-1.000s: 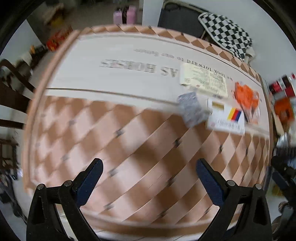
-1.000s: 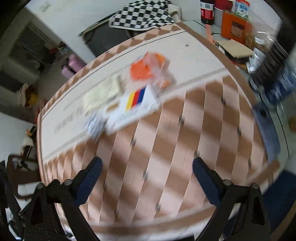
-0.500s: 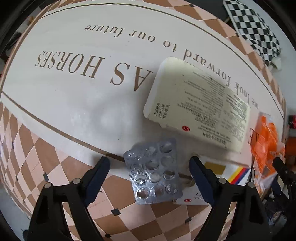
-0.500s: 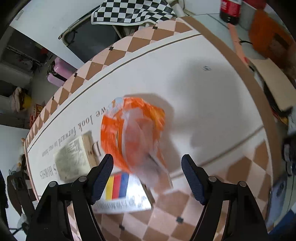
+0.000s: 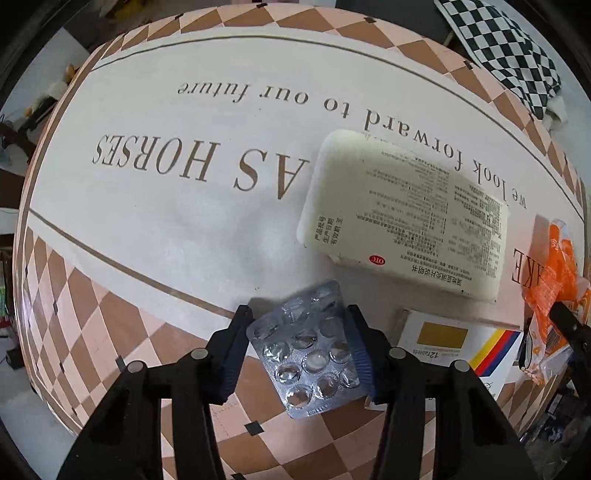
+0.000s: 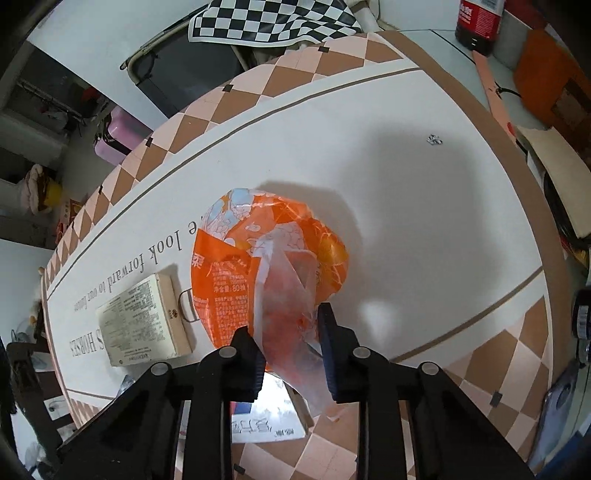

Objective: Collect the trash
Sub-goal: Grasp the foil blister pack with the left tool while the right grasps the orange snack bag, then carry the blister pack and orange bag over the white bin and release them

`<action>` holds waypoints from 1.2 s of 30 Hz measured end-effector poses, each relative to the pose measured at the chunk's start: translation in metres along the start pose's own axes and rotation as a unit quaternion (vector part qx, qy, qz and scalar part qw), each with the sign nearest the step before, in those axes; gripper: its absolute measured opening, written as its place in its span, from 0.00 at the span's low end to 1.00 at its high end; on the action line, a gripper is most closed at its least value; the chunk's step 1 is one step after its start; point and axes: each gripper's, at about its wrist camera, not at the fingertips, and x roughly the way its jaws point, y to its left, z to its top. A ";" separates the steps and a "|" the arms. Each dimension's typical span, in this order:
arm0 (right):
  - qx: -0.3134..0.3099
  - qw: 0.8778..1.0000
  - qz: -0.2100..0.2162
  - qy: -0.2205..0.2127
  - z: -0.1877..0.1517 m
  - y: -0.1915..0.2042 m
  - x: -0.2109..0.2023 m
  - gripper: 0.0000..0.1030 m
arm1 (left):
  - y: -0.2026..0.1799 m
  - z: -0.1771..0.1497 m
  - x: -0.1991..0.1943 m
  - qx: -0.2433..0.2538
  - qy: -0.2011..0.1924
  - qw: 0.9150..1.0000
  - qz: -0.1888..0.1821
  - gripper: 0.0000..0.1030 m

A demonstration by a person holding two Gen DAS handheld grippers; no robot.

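- Silver foil blister pack (image 5: 310, 350) clamped edge-on in my left jaws (image 5: 300, 325), over the patterned worktop (image 5: 166, 206).
- Orange crinkled plastic wrapper (image 6: 266, 266) pinched in my right jaws (image 6: 288, 325), beside the cream medicine box (image 6: 142, 321).

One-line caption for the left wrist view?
Left gripper closed on silver foil blister pack above checkered tablecloth.

I read this as a lived-in home: the surface (image 6: 424, 192) wears a printed tablecloth with a diamond border and a slogan, a checkered cloth (image 6: 273, 20) drapes a chair behind, a cola bottle (image 6: 478, 22) stands on a side counter, and household clutter sits in the corner.
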 end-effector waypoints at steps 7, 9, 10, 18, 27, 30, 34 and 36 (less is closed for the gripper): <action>-0.003 1.000 0.005 -0.012 -0.015 0.000 -0.016 0.21 | 0.003 0.003 -0.018 0.026 -0.021 0.999 -0.007 0.21; -0.005 1.000 0.006 -0.014 -0.019 0.001 -0.020 0.21 | 0.005 0.002 -0.019 0.026 -0.021 0.999 -0.019 0.16; -0.006 1.000 0.006 -0.017 -0.021 0.001 -0.022 0.21 | 0.010 -0.002 -0.024 0.027 -0.024 0.999 -0.031 0.14; 0.003 1.000 0.015 -0.027 -0.032 -0.007 -0.037 0.20 | 0.042 -0.010 -0.053 0.034 -0.051 0.997 -0.052 0.03; -0.004 0.999 0.036 -0.035 -0.053 -0.006 -0.057 0.18 | 0.061 -0.016 -0.088 0.056 -0.099 0.992 -0.048 0.03; -0.015 0.998 0.045 -0.041 -0.071 0.002 -0.072 0.17 | 0.065 -0.023 -0.101 0.068 -0.118 0.990 -0.044 0.03; -0.037 0.997 0.053 -0.049 -0.109 0.018 -0.093 0.17 | 0.078 -0.049 -0.118 0.086 -0.141 0.986 -0.040 0.03; -0.044 0.996 0.059 -0.052 -0.133 0.026 -0.104 0.16 | 0.088 -0.065 -0.126 0.094 -0.151 0.983 -0.040 0.03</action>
